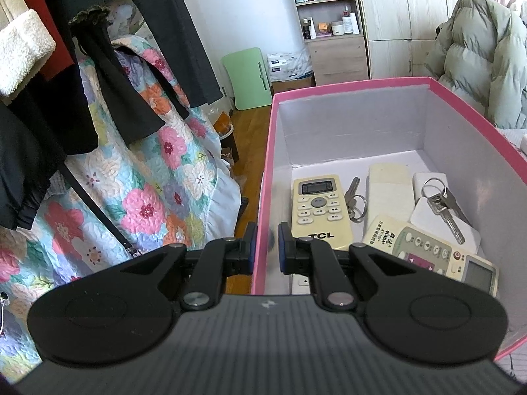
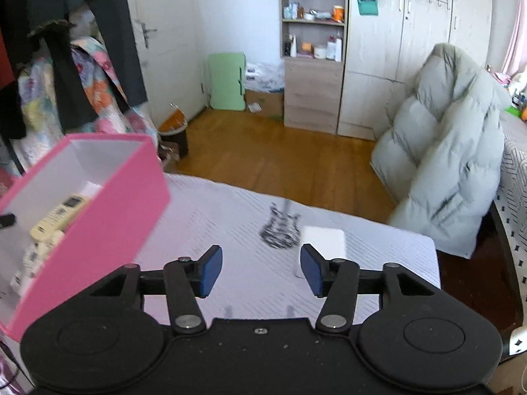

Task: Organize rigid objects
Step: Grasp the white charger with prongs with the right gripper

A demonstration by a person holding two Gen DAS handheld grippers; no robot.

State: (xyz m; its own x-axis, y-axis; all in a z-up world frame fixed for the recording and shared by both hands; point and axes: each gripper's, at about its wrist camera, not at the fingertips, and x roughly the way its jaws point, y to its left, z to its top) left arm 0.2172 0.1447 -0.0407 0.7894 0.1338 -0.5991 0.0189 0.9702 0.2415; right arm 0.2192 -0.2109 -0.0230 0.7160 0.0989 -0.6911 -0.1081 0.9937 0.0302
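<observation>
surface: bed [image 2: 250, 263] with a striped white cover, guitar print | on it: pink box [image 2: 108, 217] at the left, small white box [image 2: 324, 242] near the middle, well apart

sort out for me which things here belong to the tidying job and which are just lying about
Part of the job:
- pink box, its wall clamped by the left gripper
- TCL remote, second remote and keys inside it
- white block on the table, ahead of the open right gripper

Just lying about:
- puffer coat
- floral quilt
- shelf bottles
</observation>
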